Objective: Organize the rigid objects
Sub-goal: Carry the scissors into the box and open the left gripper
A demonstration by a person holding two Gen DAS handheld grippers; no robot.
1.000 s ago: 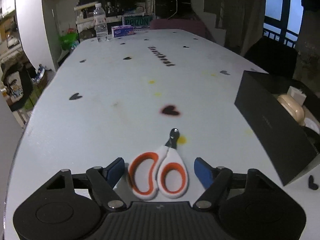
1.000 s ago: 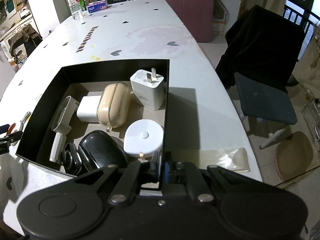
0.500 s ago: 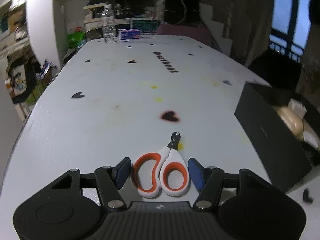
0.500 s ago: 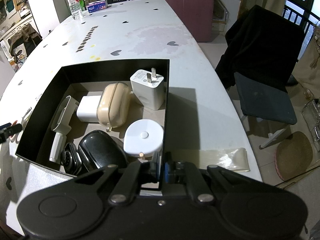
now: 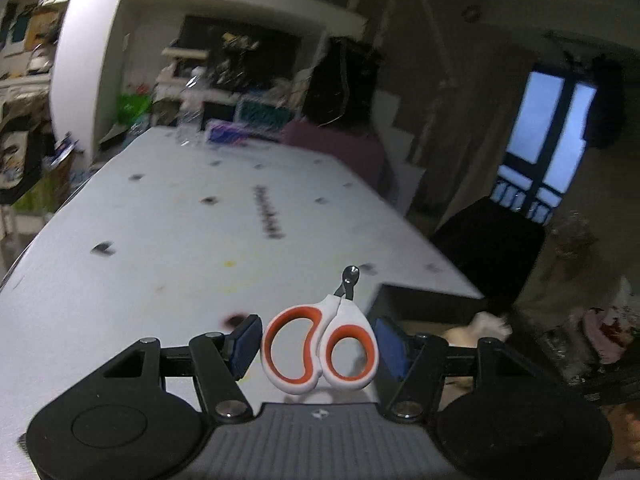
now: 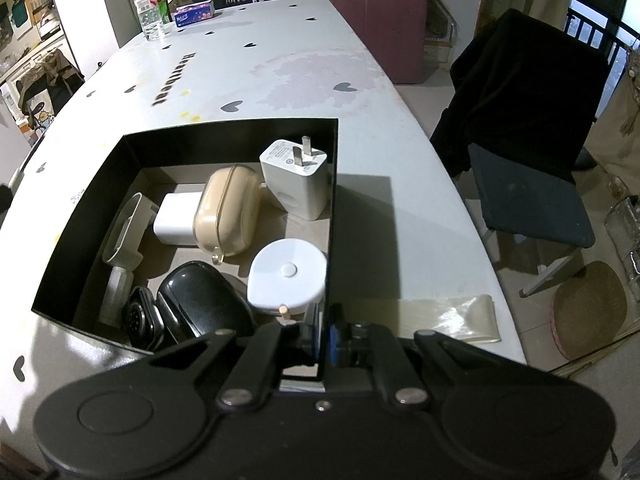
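Note:
Scissors (image 5: 340, 312) with white and orange handles hang in the air above the white table (image 5: 140, 260). My left gripper (image 5: 317, 345) is shut on their handles, one blue pad on each side, and the short blades point away from me. Just beyond and to the right stands the black box (image 5: 424, 300). In the right wrist view, my right gripper (image 6: 325, 336) is shut on the near right wall of that box (image 6: 80, 236). Inside lie a white plug charger (image 6: 298, 184), a beige case (image 6: 228, 212), a round white tape (image 6: 286, 276), a black rounded device (image 6: 200, 300) and a watch (image 6: 140, 320).
At the table's far end stand a water bottle (image 6: 148, 8) and a tissue pack (image 6: 194, 14). A clear plastic sheet (image 6: 448, 316) lies at the near right edge. A dark chair (image 6: 528, 120) and a pink chair (image 6: 372, 8) stand along the right side.
The left gripper's pads closed on the scissors' handles, then lifted them off the table and swung right toward the black box. The right gripper and the box have not moved.

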